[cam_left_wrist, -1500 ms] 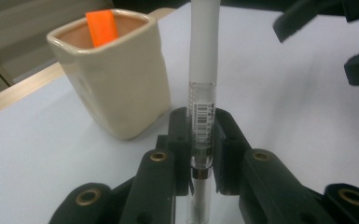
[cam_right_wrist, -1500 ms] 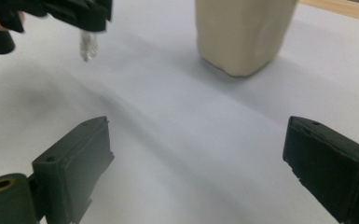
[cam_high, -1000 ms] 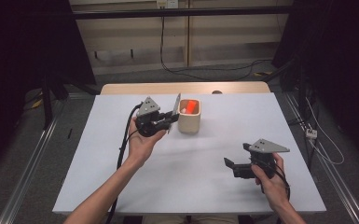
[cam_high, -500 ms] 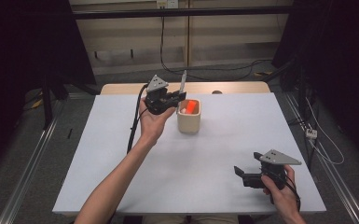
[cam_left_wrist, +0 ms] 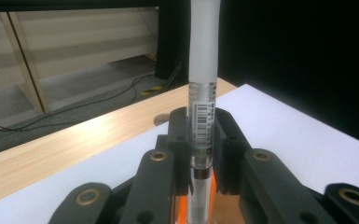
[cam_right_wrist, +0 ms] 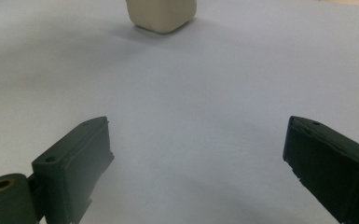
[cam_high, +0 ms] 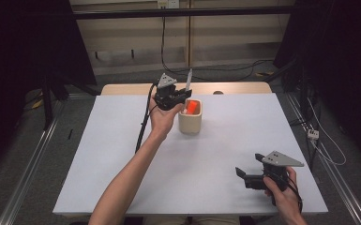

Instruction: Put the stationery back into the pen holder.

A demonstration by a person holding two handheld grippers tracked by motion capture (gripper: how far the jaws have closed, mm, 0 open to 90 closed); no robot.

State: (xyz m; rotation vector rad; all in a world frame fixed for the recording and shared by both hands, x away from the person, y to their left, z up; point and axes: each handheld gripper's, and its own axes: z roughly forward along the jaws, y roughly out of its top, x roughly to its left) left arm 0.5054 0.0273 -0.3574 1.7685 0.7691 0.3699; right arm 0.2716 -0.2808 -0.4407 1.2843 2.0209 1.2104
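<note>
Pen [cam_left_wrist: 201, 107] stands clamped upright between the left gripper [cam_high: 177, 97]'s black fingers [cam_left_wrist: 179, 140], which press on its clear, barcoded barrel from both sides while the frosted white cap end rises above them. Held this way, with its lower end pointing down, the pen hangs just over the mouth of the cup [cam_high: 190, 119], apparently so it can go straight in or come straight out; which of the two cannot be judged from this moment. An orange object [cam_high: 193, 107] leans inside the cup, and an orange glow shows below the pen in the left gripper view; what that object is stays unclear at this size.

The cup is a squat, cream, matte container with rounded corners, standing toward the far middle of the bench [cam_high: 122, 168], whose top is a plain, smooth white sheet with a strip of pale wood along its far edge.

The right gripper [cam_high: 244, 176] rests low near the bench's near right corner, well apart from the cup. Its blocky, dark fingers [cam_right_wrist: 74, 158] stand wide apart with nothing between them, pointed across the bare white surface toward the cup, seemingly parked out of the way.
</note>
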